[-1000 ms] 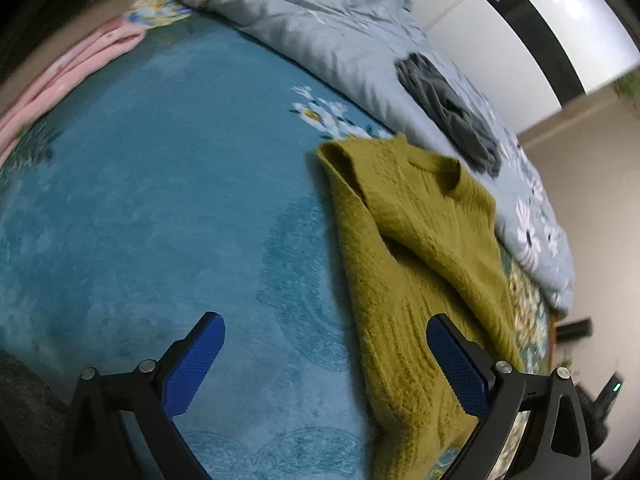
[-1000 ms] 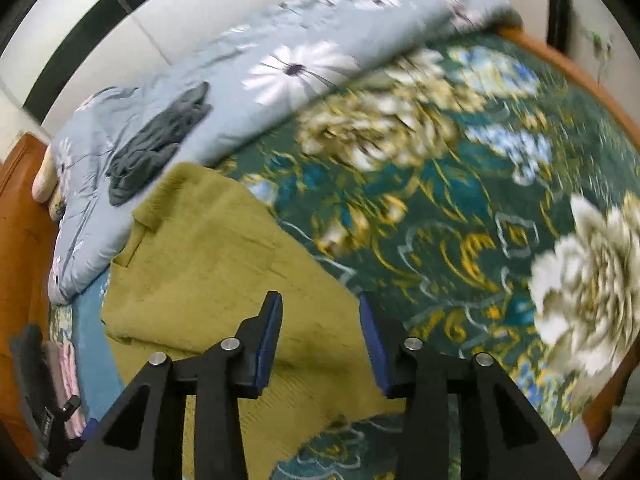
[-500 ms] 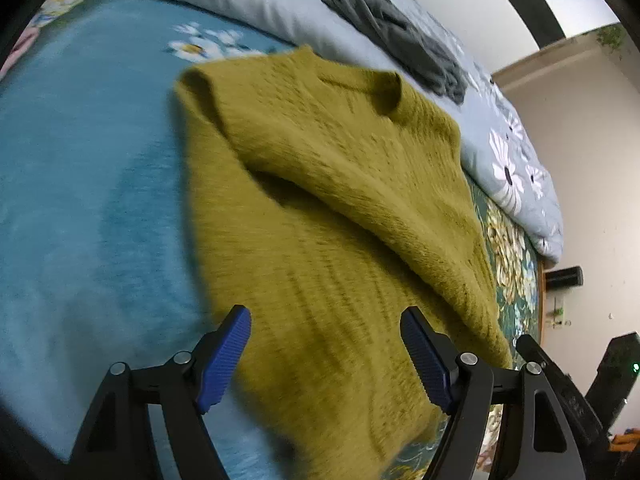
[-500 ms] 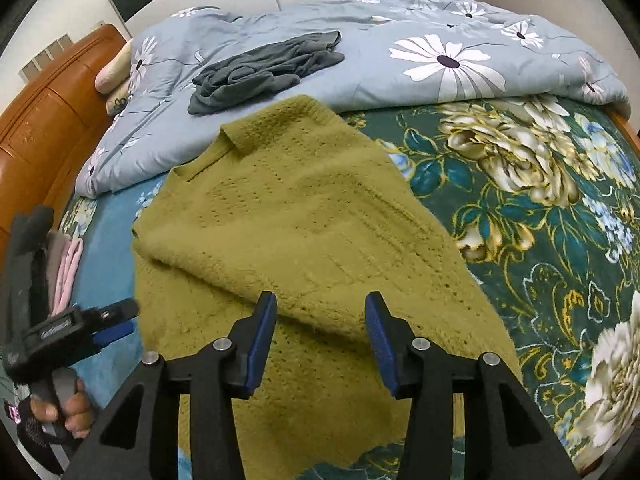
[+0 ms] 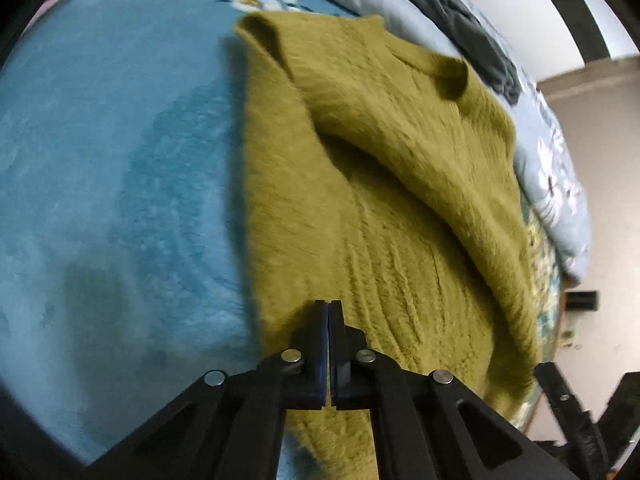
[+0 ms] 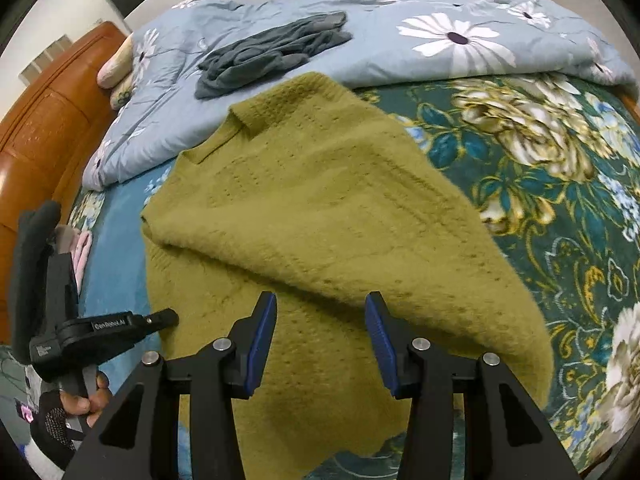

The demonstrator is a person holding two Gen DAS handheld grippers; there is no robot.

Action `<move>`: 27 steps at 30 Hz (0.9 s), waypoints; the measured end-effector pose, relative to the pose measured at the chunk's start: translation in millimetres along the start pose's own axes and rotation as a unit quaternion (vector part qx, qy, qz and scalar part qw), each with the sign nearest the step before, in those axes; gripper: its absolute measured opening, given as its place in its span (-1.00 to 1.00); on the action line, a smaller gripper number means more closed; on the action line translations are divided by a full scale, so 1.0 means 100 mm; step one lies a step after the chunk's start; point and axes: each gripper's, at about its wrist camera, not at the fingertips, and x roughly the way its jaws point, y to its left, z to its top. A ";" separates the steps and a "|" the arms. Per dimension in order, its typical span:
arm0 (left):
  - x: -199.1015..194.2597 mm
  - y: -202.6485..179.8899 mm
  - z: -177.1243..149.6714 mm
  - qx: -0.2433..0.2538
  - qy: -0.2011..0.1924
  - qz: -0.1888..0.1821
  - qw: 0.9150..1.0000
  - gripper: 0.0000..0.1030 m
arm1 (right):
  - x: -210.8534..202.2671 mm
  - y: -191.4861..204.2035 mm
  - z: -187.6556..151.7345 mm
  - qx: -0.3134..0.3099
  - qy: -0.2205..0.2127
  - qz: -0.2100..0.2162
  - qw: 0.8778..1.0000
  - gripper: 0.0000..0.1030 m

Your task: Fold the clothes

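While the left tool (image 5: 328, 305) tilts down, blades together over the sweater (image 5: 400, 184), the right tool (image 6: 320, 312) hovers half-open, empty.

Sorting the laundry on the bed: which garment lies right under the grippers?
The mustard-yellow sweater, spread on the bedspread; the grey garment lies farther back on the flowered quilt.

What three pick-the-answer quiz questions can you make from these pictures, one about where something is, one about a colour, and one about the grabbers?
1. Where does the dark grey garment lie?
A. on the flowered quilt
B. on the floor
C. on the sweater

2. What colour is the sweater?
A. pink
B. olive yellow
C. white

3. How do the left gripper's jaws stand?
A. wide open
B. half open
C. shut

Answers:
1 A, it rests on the pale blue quilt behind the sweater.
2 B, the knit is olive yellow in both views.
3 C, its blue pads meet, while the right gripper stands open above the sweater.
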 end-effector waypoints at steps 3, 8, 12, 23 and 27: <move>-0.07 0.04 -0.05 -0.005 0.005 -0.046 0.999 -0.99 | 0.02 0.09 0.01 -0.004 0.001 0.008 1.000 -0.08; -0.05 -0.23 -0.16 0.030 0.027 -0.070 0.997 -0.76 | 0.00 0.20 0.01 -0.008 0.000 0.014 1.000 -0.08; 0.09 -0.47 -0.22 0.060 0.038 -0.042 0.997 0.21 | -0.03 0.21 0.01 -0.013 -0.003 0.010 1.000 -0.08; 0.22 -0.67 -0.38 0.112 0.041 0.012 0.993 -0.63 | -0.07 0.09 -0.01 0.012 0.001 0.004 1.000 -0.08; 0.03 -0.55 -0.34 0.094 0.027 -0.019 0.995 -0.70 | -0.07 0.13 -0.03 0.012 0.004 0.006 1.000 -0.08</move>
